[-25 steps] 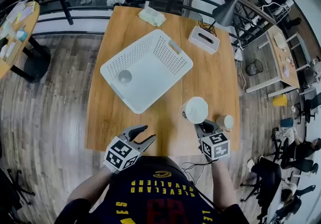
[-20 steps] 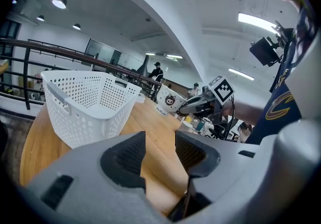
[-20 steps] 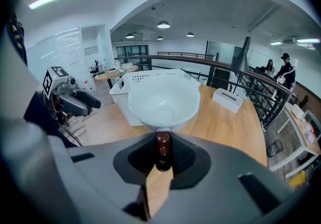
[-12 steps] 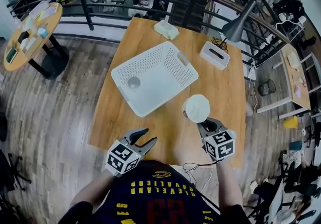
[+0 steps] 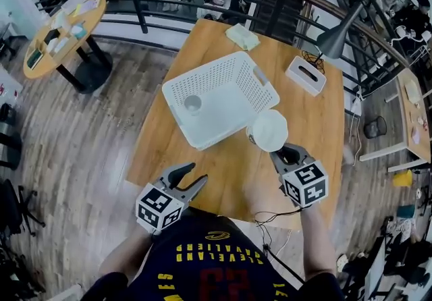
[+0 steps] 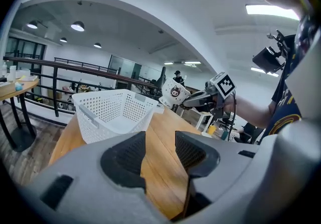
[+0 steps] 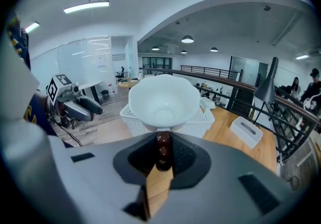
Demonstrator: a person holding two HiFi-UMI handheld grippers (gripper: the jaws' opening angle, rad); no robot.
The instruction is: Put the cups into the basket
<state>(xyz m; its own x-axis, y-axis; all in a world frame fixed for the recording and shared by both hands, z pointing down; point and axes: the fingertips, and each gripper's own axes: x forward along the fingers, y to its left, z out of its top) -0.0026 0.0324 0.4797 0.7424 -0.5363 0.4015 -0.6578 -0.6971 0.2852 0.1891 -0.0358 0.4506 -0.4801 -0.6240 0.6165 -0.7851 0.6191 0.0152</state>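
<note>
The right hand-held gripper (image 7: 161, 153) clamps the white cup (image 7: 163, 98) by its dark handle (image 7: 162, 147), the basket (image 5: 202, 72) just beyond. The left hand-held gripper's (image 6: 159, 151) jaws stand apart, empty.

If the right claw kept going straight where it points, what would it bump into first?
Probably the basket: it sits just behind the cup the right claw holds, though depth is unclear.

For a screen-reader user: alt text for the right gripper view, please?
The right gripper has its jaws shut on the dark handle of a white cup, its open mouth facing the camera. Behind it a white basket sits on a wooden table; the left gripper shows at far left.
</note>
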